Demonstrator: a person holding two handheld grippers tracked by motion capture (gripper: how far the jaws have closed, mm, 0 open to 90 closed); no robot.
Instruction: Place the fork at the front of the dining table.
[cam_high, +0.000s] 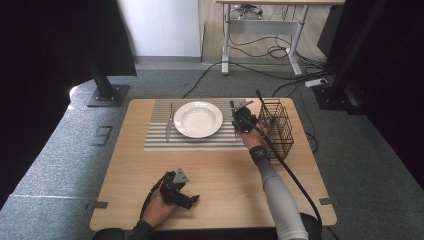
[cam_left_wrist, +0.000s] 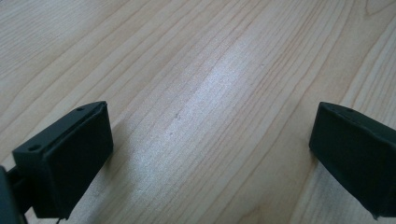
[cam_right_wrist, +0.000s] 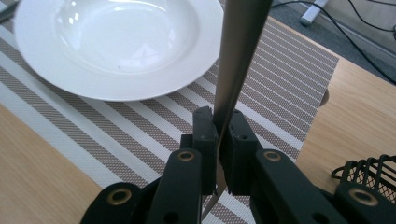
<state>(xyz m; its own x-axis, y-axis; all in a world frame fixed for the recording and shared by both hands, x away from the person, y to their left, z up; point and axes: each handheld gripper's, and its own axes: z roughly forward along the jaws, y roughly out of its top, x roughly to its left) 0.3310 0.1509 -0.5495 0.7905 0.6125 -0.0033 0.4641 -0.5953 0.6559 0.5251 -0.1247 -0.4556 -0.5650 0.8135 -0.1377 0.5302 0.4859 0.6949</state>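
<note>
A white deep plate (cam_high: 198, 119) (cam_right_wrist: 121, 42) sits on a striped placemat (cam_high: 160, 142) (cam_right_wrist: 280, 84) at the back of the wooden table (cam_high: 225, 175). A knife (cam_high: 170, 122) lies on the mat left of the plate. My right gripper (cam_high: 243, 119) (cam_right_wrist: 219, 135) hovers over the mat's right edge, shut on the handle of a metal piece of cutlery (cam_high: 243, 104) (cam_right_wrist: 240, 46) that stands steeply between the jaws; its head is hidden. My left gripper (cam_high: 190, 200) (cam_left_wrist: 210, 154) rests low near the front edge, open, with bare wood between its fingers (cam_left_wrist: 70, 154).
A black wire basket (cam_high: 277, 127) (cam_right_wrist: 373, 172) stands on the table just right of the right gripper. Black stands and cables are on the grey floor behind the table, and a desk stands farther back.
</note>
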